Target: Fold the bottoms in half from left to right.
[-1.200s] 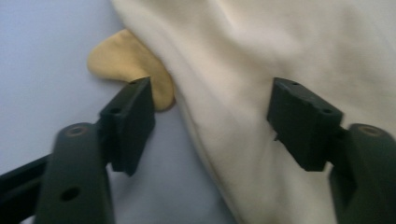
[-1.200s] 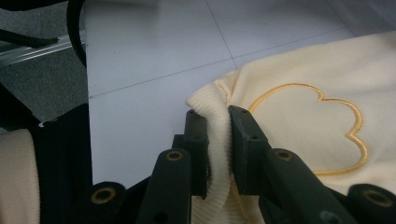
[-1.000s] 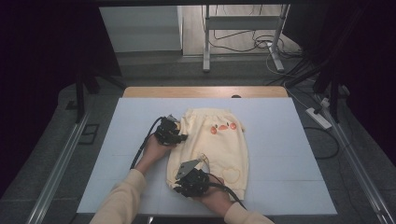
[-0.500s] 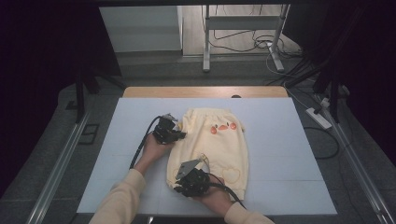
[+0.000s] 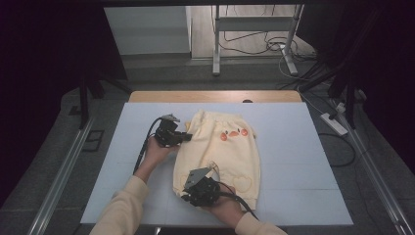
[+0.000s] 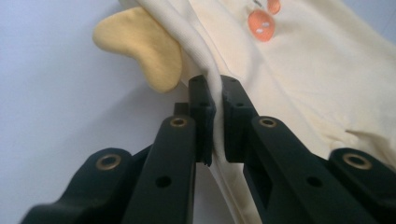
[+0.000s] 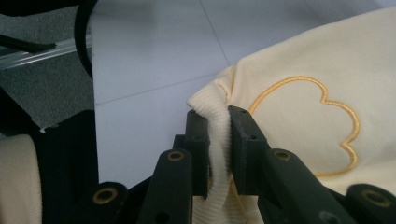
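A pale yellow garment (image 5: 230, 152) with orange marks (image 5: 230, 134) lies flat on the white table (image 5: 303, 147). My left gripper (image 5: 186, 137) is at its upper left edge. In the left gripper view that gripper (image 6: 218, 95) is shut on a fold of the fabric (image 6: 317, 70), next to a darker yellow flap (image 6: 144, 46). My right gripper (image 5: 187, 192) is at the garment's near left corner. In the right gripper view this gripper (image 7: 217, 116) is shut on the ribbed hem (image 7: 210, 105), beside a stitched cloud outline (image 7: 355, 121).
The table's wooden far edge (image 5: 215, 96) runs along the back. Metal rails (image 5: 63, 171) flank both sides. A stand (image 5: 215, 44) and cables (image 5: 274, 46) lie on the floor beyond, and a power strip (image 5: 334, 123) sits at the right.
My left gripper has lifted slightly and shifted, taking the garment's upper left edge with it. The right gripper has stayed put.
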Demonstrator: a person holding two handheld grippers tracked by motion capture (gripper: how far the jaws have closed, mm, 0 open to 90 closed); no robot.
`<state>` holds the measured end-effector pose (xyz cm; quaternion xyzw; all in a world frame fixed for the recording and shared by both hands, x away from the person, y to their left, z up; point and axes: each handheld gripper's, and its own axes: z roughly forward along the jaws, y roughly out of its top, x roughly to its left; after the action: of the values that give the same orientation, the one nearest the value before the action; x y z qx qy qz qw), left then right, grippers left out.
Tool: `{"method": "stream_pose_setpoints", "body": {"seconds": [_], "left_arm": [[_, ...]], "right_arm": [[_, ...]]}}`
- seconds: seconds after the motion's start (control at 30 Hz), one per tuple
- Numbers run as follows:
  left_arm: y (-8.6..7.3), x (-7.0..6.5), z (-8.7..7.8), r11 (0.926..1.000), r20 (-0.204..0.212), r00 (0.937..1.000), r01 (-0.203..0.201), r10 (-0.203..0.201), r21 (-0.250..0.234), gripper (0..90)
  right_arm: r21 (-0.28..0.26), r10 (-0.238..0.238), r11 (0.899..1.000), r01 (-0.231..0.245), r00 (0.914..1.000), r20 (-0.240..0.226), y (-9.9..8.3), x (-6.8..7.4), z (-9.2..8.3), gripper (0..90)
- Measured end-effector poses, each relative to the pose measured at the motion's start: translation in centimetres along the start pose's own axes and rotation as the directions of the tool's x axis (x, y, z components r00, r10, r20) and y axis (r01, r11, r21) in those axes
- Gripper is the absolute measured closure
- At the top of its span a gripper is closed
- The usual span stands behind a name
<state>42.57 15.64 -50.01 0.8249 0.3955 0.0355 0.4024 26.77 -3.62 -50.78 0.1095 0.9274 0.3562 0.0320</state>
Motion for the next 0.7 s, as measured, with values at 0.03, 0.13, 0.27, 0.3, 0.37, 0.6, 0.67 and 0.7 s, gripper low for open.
{"method": "stream_pose_setpoints", "body": {"seconds": [0.03, 0.13, 0.27, 0.3, 0.37, 0.6, 0.67, 0.7], "left_arm": [[0.0, 0.0, -0.1, 1.0000, 0.006, 1.0000, 0.004, -0.004, -0.002, 83.7], [0.1, 0.2, -0.8, 0.9997, 0.013, 0.9997, 0.020, -0.020, -0.016, 83.8], [0.2, 0.2, -1.4, 0.9994, 0.016, 0.9996, 0.023, -0.023, -0.028, 83.9], [0.2, 0.2, -1.5, 0.9993, 0.016, 0.9996, 0.022, -0.022, -0.029, 83.9], [0.1, 0.2, -1.7, 0.9990, 0.022, 0.9992, 0.032, -0.032, -0.031, 83.9], [-0.1, 0.2, -2.2, 0.9985, 0.028, 0.9987, 0.044, -0.043, -0.032, 83.9], [0.0, 0.2, -2.3, 0.9982, 0.030, 0.9985, 0.046, -0.045, -0.037, 83.9], [0.0, 0.1, -2.4, 0.9980, 0.032, 0.9984, 0.048, -0.047, -0.042, 83.9]], "right_arm": [[-0.010, 0.002, 1.000, -0.002, 1.0000, -0.003, 0.1, 0.1, -0.1, 78.1], [-0.025, 0.000, 1.000, 0.000, 1.0000, -0.001, 0.2, 0.2, -0.3, 78.1], [-0.035, 0.000, 0.999, 0.000, 1.0000, -0.001, 0.4, 0.2, -0.5, 78.2], [-0.036, -0.003, 0.999, 0.003, 1.0000, 0.000, 0.5, 0.3, -0.6, 78.2], [-0.045, -0.002, 0.999, 0.002, 1.0000, -0.003, 0.6, 0.4, -0.7, 78.5], [-0.052, -0.014, 0.999, 0.013, 0.9999, -0.008, 0.8, 0.7, -0.8, 78.8], [-0.055, -0.013, 0.998, 0.012, 0.9999, -0.010, 0.9, 0.7, -0.9, 79.3], [-0.059, -0.011, 0.998, 0.011, 0.9999, -0.010, 0.9, 0.8, -0.9, 79.3]]}}
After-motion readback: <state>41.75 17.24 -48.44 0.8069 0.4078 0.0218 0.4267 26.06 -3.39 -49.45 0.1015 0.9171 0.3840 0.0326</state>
